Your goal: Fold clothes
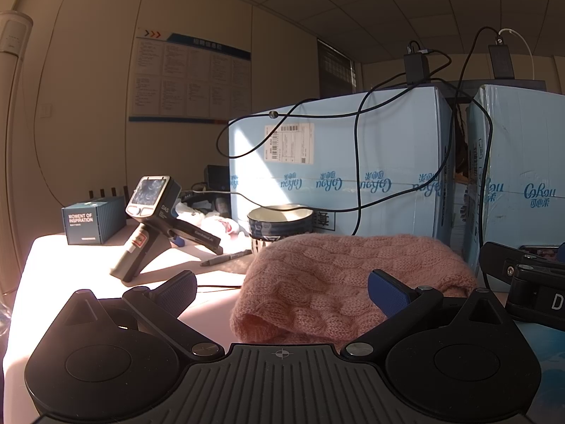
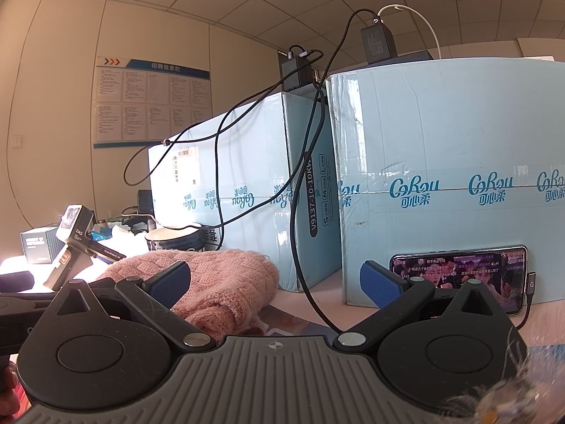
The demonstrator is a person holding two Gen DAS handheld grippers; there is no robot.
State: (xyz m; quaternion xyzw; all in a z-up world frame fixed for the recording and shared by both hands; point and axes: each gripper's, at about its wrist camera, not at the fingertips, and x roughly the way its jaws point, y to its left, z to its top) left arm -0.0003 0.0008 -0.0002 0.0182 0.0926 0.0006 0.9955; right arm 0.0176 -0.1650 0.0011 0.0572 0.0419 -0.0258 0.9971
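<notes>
- Left wrist view: two pale blue cartons (image 1: 339, 162) fill the upper right of the frame.
- One pink knitted sweater (image 1: 353, 282) lies bunched on the tabletop (image 1: 88, 265) at centre.
- Left tongs (image 1: 282, 293) gape wide, level, holding nothing, sweater between the fingers.
- Right tongs (image 2: 275, 282) likewise wide and empty, sweater at lower left.
- One phone (image 2: 459, 275) leans lower right.

2 boxes (image 2: 441, 176), 1 sweater (image 1: 346, 282) – 1 bowl (image 1: 280, 221), 1 phone (image 2: 459, 275)

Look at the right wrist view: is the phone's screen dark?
No, the phone leaning against the blue carton shows a lit video with faces.
</notes>
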